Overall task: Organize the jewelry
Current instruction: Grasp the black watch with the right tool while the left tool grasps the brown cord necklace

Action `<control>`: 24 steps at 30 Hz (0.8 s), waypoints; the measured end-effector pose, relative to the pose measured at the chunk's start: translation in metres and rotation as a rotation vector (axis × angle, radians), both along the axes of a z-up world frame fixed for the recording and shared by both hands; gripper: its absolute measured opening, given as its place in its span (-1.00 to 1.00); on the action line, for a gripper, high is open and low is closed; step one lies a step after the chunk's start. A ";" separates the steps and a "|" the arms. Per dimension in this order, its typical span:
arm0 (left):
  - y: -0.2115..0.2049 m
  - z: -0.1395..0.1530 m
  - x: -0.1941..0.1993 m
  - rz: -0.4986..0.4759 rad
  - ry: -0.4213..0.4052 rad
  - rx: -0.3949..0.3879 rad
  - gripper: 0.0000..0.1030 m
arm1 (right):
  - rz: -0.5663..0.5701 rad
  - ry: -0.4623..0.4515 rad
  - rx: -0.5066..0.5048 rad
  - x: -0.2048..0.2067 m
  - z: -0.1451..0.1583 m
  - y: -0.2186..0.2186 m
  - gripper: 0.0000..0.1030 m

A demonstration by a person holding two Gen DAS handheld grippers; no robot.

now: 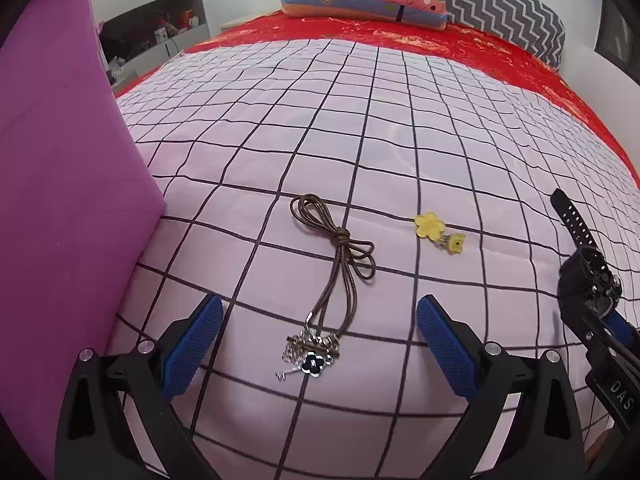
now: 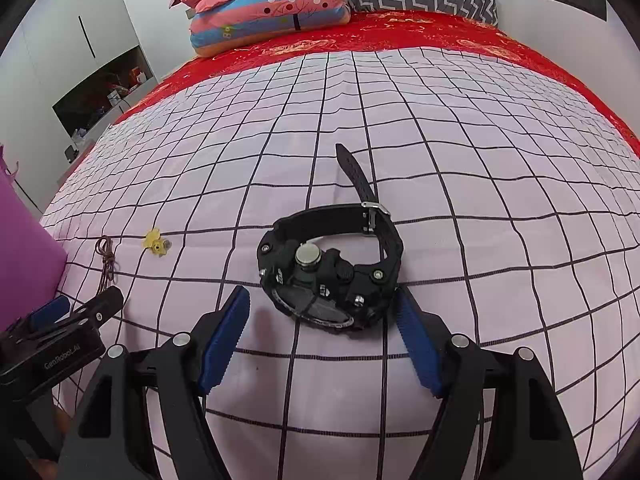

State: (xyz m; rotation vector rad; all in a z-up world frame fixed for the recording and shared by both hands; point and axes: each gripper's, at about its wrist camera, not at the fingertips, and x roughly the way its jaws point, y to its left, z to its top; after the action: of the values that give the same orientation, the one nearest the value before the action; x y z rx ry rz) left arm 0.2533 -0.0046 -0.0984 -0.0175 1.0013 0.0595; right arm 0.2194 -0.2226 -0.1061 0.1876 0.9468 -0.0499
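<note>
A brown cord necklace (image 1: 340, 240) lies on the checked bedsheet (image 1: 400, 140), its silver and black clover pendant (image 1: 314, 362) nearest the camera. My left gripper (image 1: 320, 300) stands open just above it, the pendant lying between the blue pads (image 1: 192, 344) without touching them. Two yellow flower earrings (image 1: 430, 224) rest to the right of the cord. A black wristwatch (image 2: 328, 276) lies on its side farther right. My right gripper (image 2: 322, 294) is open around the watch case; the right pad sits close against it, the left pad apart from it.
A purple box (image 1: 60, 200) stands against the sheet's left edge, close to my left gripper (image 2: 80, 312). Stacked pillows (image 2: 272, 4) and a red bedspread (image 2: 440, 36) lie at the far end of the bed. A wall shelf (image 2: 104, 92) with clutter is at the left.
</note>
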 end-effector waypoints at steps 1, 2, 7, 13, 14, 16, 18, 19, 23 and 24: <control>0.001 -0.002 0.002 0.003 0.002 0.000 0.86 | -0.001 0.001 -0.005 0.002 -0.001 0.001 0.38; 0.002 -0.003 0.005 0.008 0.005 0.004 0.86 | -0.002 0.004 -0.012 0.003 -0.001 0.001 0.37; 0.003 -0.006 0.012 0.019 -0.005 0.012 0.87 | -0.008 0.007 -0.038 0.009 -0.003 0.003 0.37; 0.001 -0.009 0.025 0.022 -0.009 0.011 0.88 | -0.013 0.012 -0.076 0.016 -0.007 0.006 0.38; 0.000 -0.009 0.027 0.022 -0.010 0.010 0.89 | -0.014 0.015 -0.080 0.017 -0.008 0.006 0.38; 0.001 -0.010 0.030 0.021 -0.008 0.002 0.89 | -0.016 0.008 -0.081 0.019 -0.009 0.005 0.38; 0.001 -0.011 0.032 0.025 -0.014 -0.004 0.89 | -0.018 0.000 -0.087 0.020 -0.010 0.005 0.37; 0.001 -0.011 0.033 0.027 -0.016 -0.004 0.89 | -0.017 -0.002 -0.096 0.020 -0.011 0.006 0.37; 0.000 -0.007 0.027 0.028 -0.045 -0.003 0.26 | -0.023 -0.004 -0.109 0.019 -0.010 0.007 0.28; 0.000 -0.006 0.025 0.023 -0.049 -0.005 0.16 | -0.021 -0.006 -0.104 0.019 -0.010 0.006 0.28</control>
State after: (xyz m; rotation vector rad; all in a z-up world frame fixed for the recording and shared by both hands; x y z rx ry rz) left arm 0.2782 -0.0045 -0.1042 -0.0353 0.9522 0.0777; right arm 0.2380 -0.2168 -0.1158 0.1016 0.9340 -0.1179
